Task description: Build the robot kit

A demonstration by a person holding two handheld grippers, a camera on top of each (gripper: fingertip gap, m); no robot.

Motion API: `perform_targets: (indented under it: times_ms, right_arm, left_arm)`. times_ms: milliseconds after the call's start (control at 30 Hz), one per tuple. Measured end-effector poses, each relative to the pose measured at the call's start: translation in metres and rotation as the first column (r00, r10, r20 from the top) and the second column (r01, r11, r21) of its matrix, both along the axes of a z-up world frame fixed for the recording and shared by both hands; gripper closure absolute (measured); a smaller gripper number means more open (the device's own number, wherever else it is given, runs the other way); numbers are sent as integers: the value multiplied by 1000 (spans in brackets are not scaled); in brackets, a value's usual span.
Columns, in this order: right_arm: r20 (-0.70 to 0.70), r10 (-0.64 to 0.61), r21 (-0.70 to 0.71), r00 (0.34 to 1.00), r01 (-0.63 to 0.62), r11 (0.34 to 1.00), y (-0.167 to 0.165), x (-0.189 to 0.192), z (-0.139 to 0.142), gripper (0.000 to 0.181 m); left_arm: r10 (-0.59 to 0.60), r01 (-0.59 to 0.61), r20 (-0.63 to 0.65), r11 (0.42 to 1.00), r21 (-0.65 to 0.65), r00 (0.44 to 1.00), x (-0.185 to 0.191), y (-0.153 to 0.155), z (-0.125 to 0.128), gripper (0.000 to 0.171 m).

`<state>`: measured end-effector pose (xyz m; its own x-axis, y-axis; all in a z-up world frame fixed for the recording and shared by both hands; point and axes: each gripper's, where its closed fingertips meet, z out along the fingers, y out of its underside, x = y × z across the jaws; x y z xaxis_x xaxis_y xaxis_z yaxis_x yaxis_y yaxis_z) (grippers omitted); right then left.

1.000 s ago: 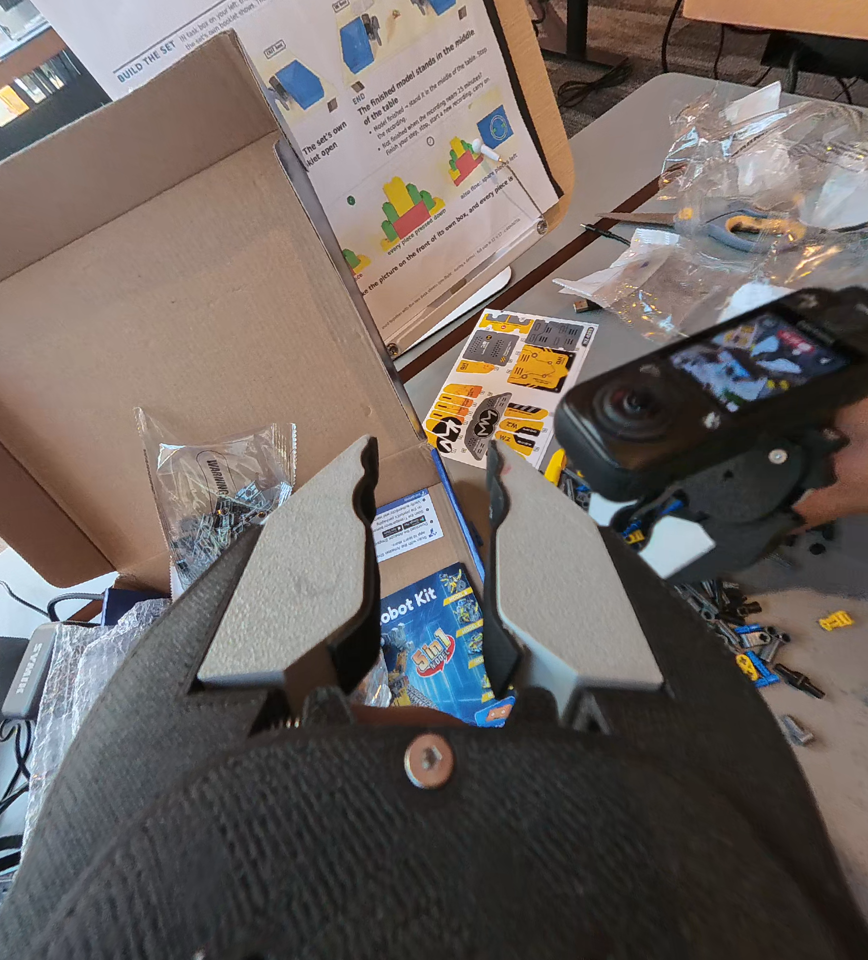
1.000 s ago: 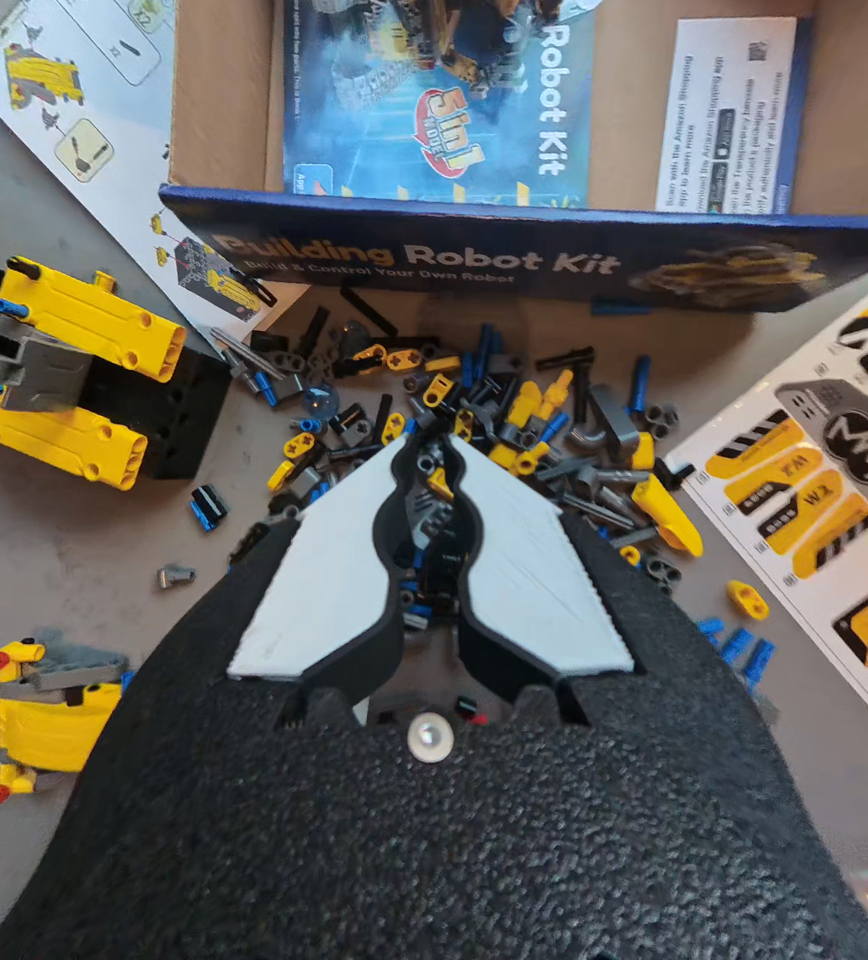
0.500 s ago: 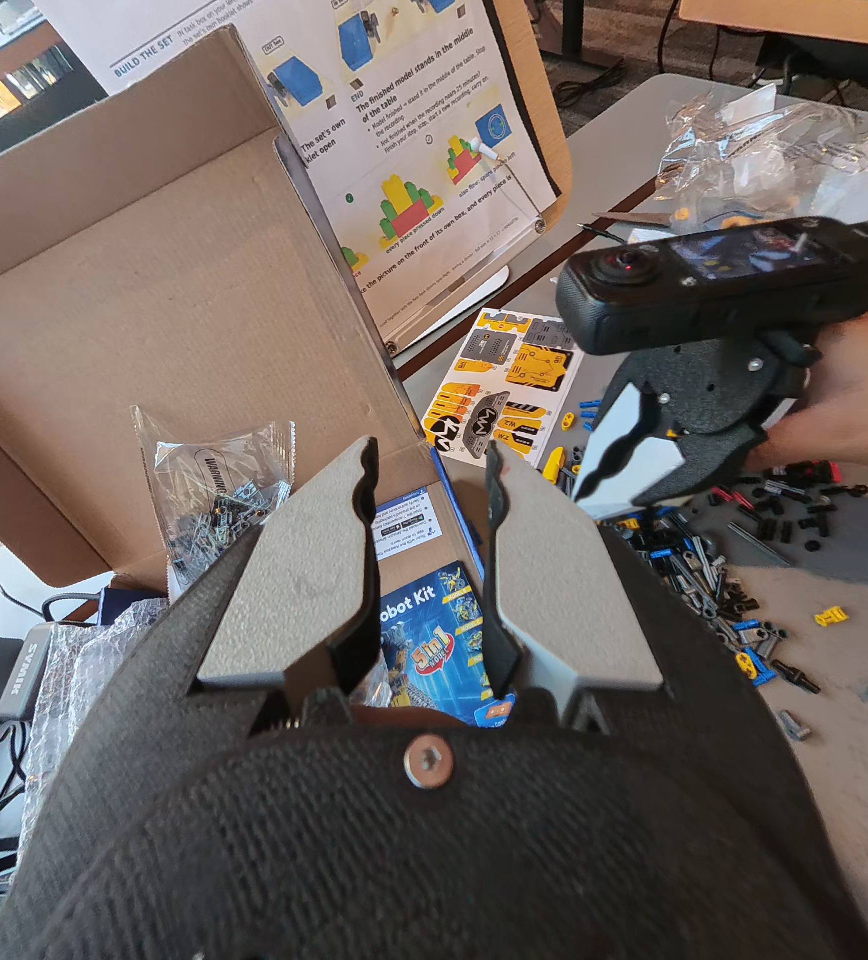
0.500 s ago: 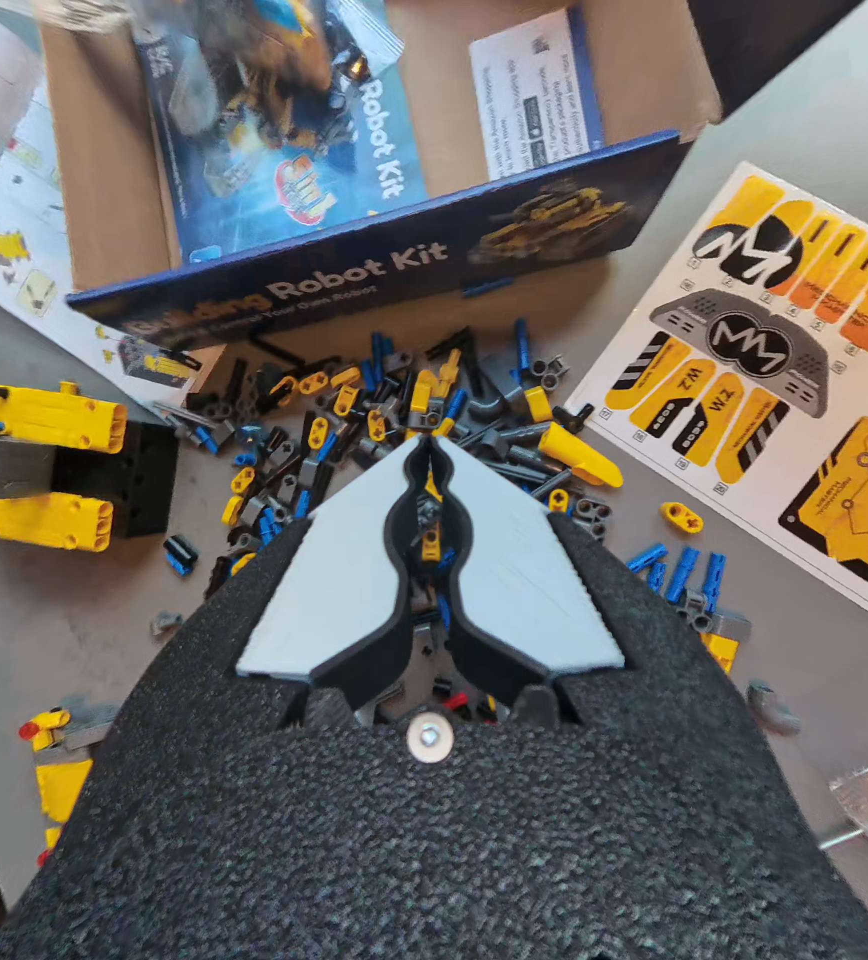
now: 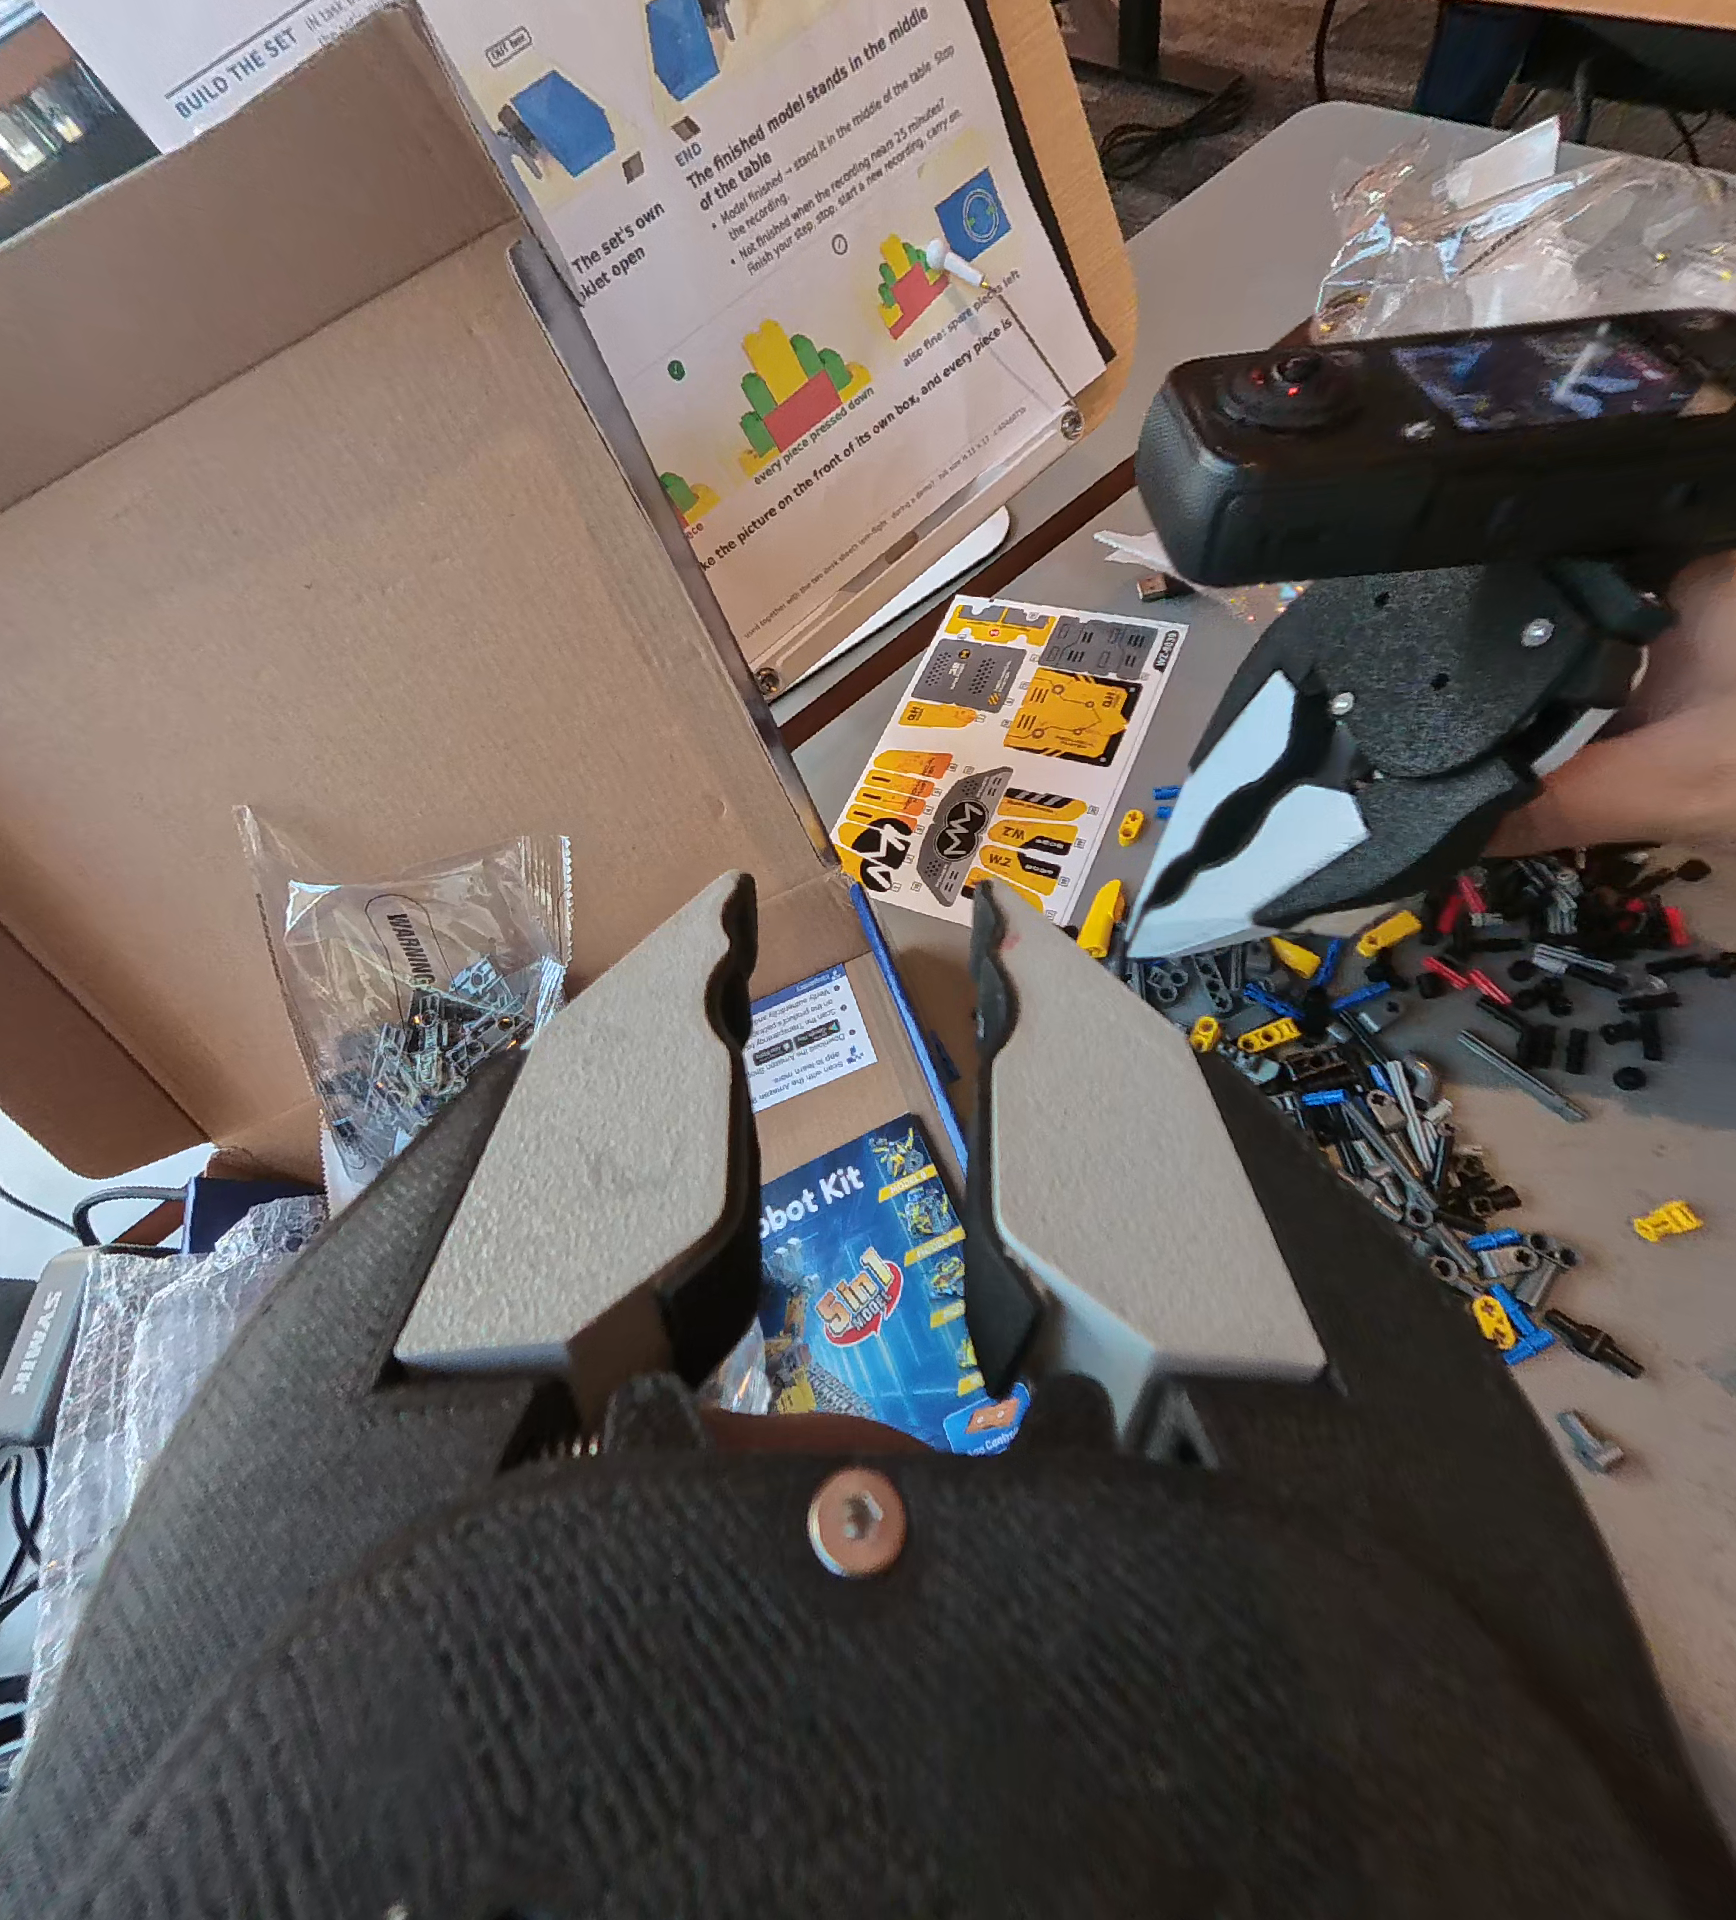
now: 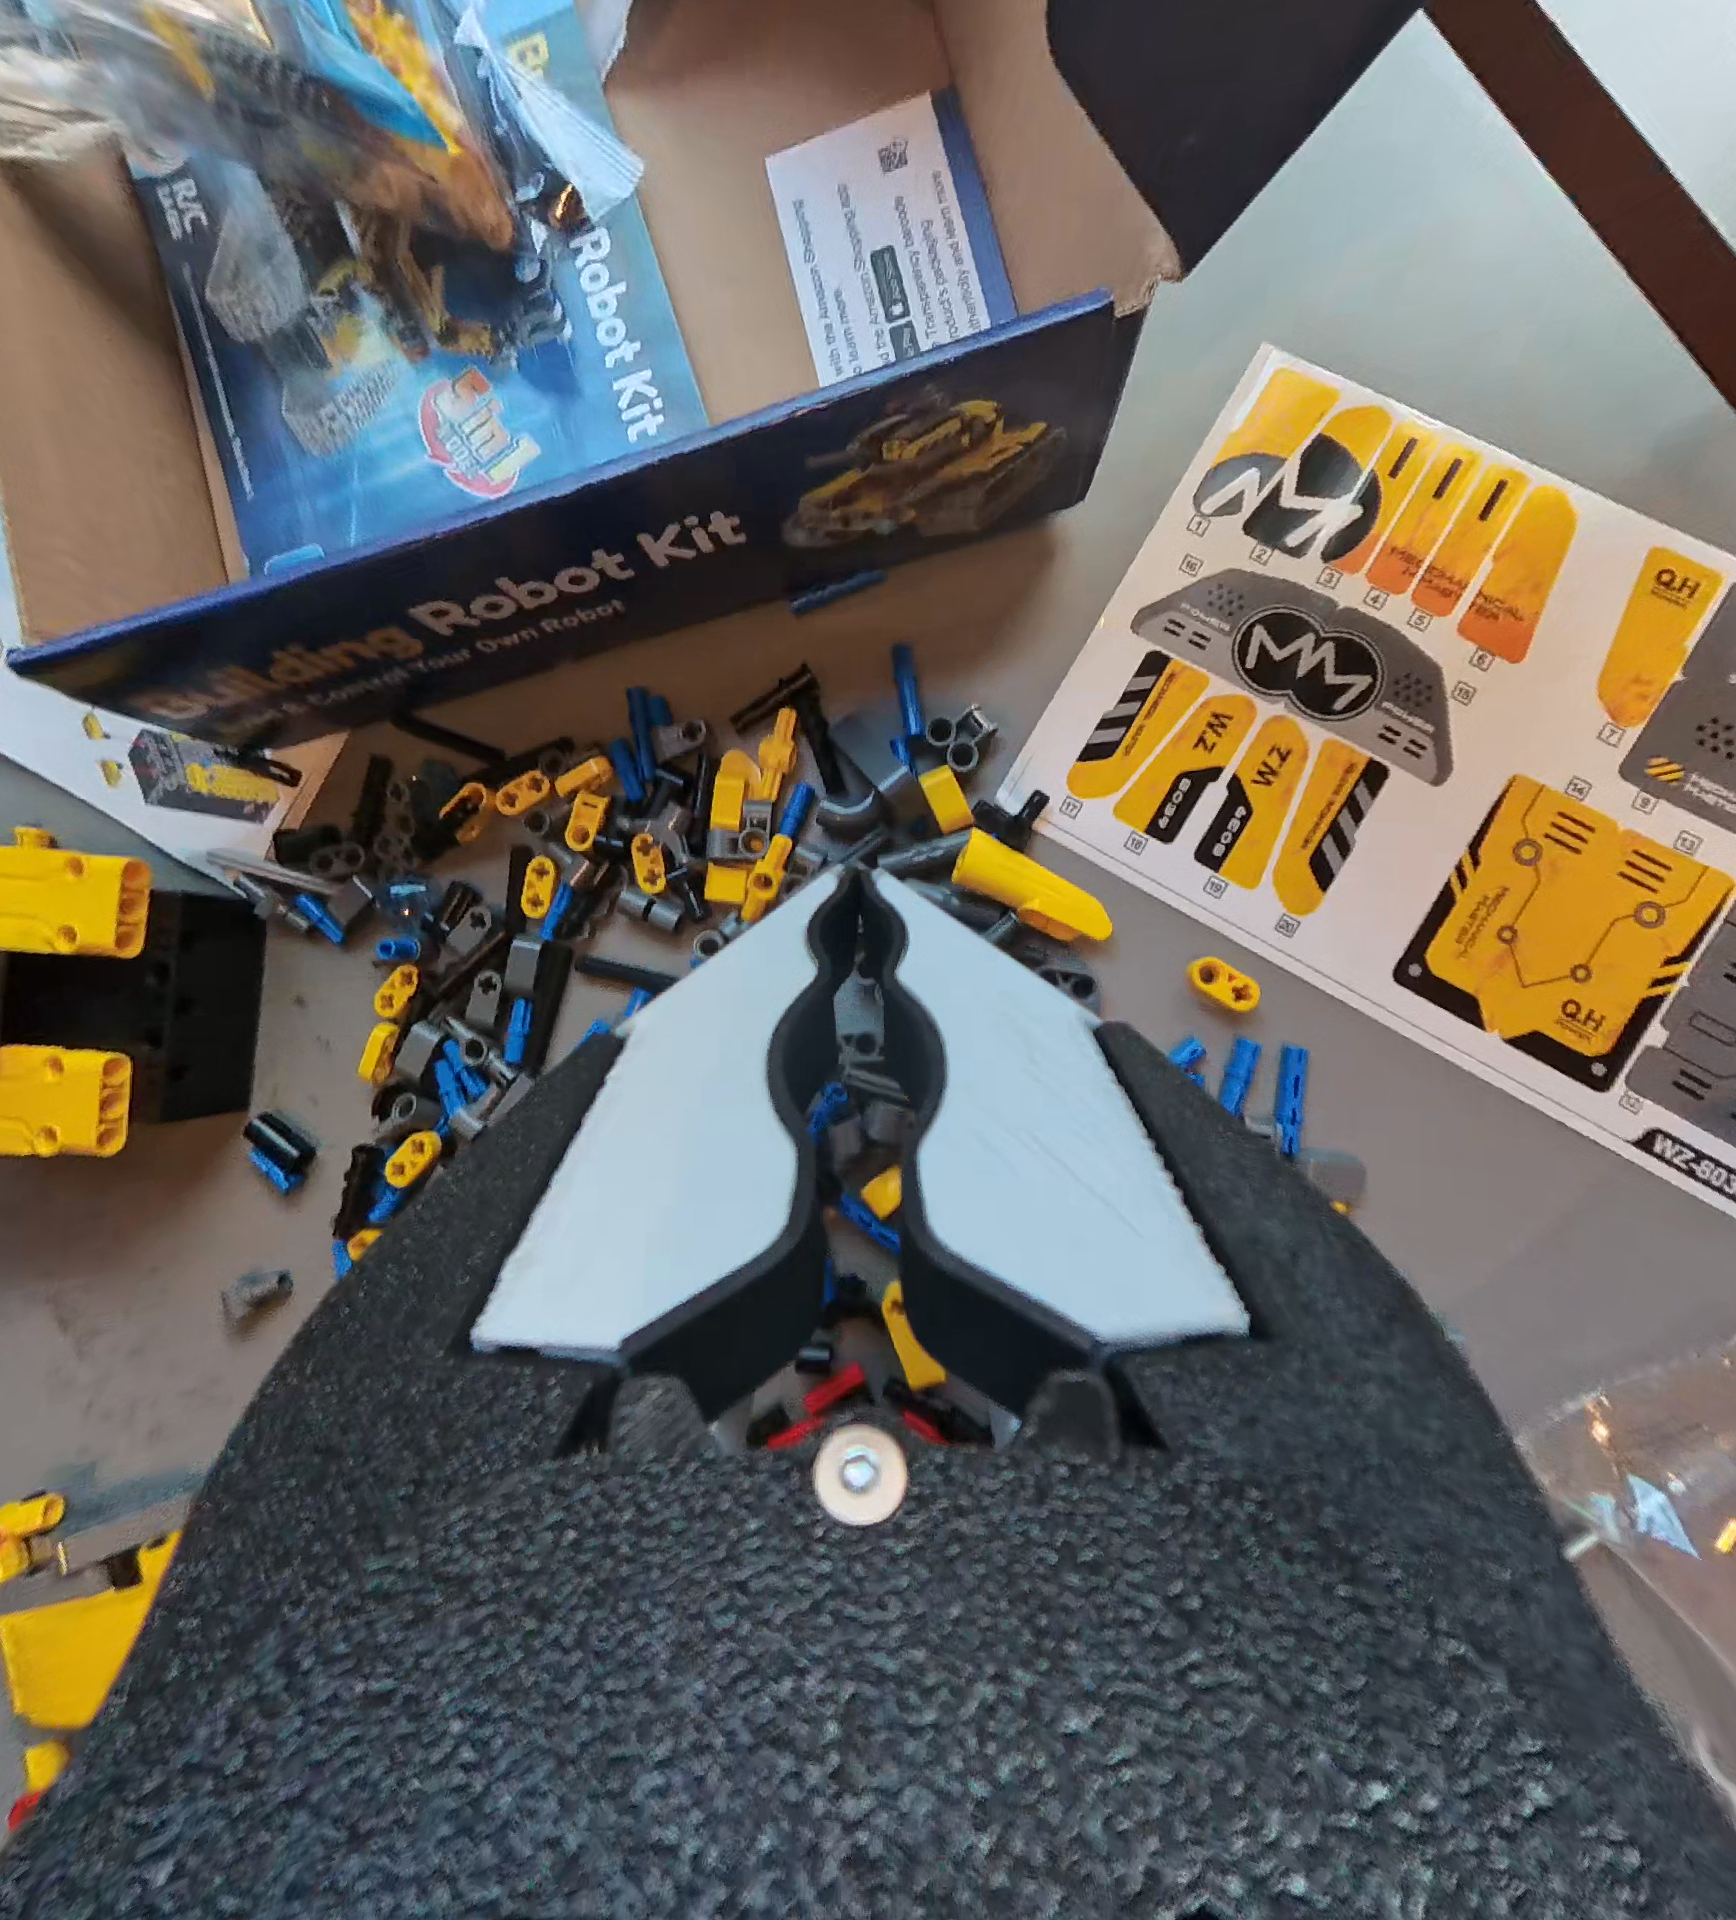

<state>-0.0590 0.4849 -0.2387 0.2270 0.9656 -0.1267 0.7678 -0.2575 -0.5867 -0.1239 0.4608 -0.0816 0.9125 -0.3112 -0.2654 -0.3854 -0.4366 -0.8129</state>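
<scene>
While the left gripper (image 5: 856, 935) hung spread and empty over the open cardboard box (image 5: 324, 582) at frame centre, the right gripper (image 6: 862, 891) had its tips pressed together, holding nothing visible, above the pile of small building pieces (image 6: 635, 831) mid-frame, with the sticker sheet (image 6: 1466, 748) at right.

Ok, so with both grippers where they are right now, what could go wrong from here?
1. The right gripper, tips nearly shut with nothing visibly held, hangs just above the loose pile of small parts; dipping in could scatter pieces toward the sticker sheet.
2. The left gripper is open above the cardboard box, beside a clear bag of parts standing inside it; a sideways nudge might topple the bag.
</scene>
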Motion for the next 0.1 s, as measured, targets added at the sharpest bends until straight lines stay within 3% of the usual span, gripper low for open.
perform_targets:
  times_ms: [100]
  right_arm:
    - [6, 24, -31, 1000, -24, 999, -10, -11, -13, 181]
  left_arm:
    - [-1, 1, -10, 1000, -3, 1000, 1, 0, -2, 133]
